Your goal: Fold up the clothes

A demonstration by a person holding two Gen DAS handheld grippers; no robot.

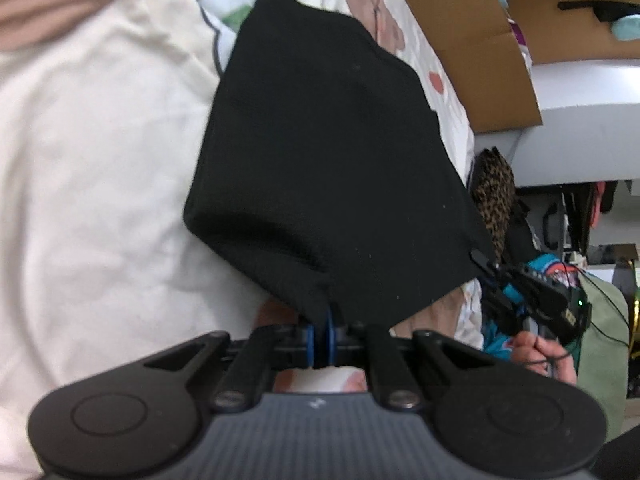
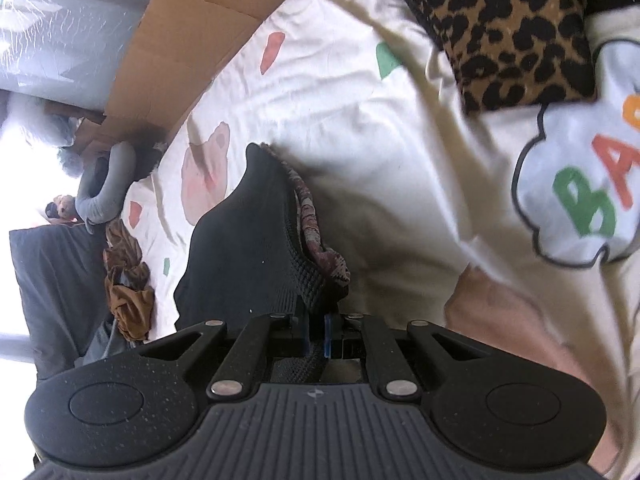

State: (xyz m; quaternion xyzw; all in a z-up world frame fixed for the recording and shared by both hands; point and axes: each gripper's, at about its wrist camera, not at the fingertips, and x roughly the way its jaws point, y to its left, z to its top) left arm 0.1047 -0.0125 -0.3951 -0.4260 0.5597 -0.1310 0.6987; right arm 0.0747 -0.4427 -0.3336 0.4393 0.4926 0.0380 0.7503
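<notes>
A black knit garment [image 1: 320,152] hangs stretched above the bed, folded over on itself. My left gripper [image 1: 320,332] is shut on its near corner, blue pads pinching the cloth. In the same view the right gripper [image 1: 486,262] grips the garment's other lower corner, a hand [image 1: 544,356] holding it. In the right wrist view my right gripper [image 2: 317,332] is shut on the black garment [image 2: 248,240], whose ribbed hem and patterned inner edge [image 2: 316,236] show above the fingers.
The bed has a cream sheet [image 2: 352,112] with pink and green prints. A leopard-print cloth [image 2: 508,28] and a white top with coloured letters [image 2: 580,184] lie on it. Pink clothing [image 1: 52,4] lies far left. Cardboard [image 1: 472,40] borders the bed. Brown cloth [image 2: 128,288] lies at its edge.
</notes>
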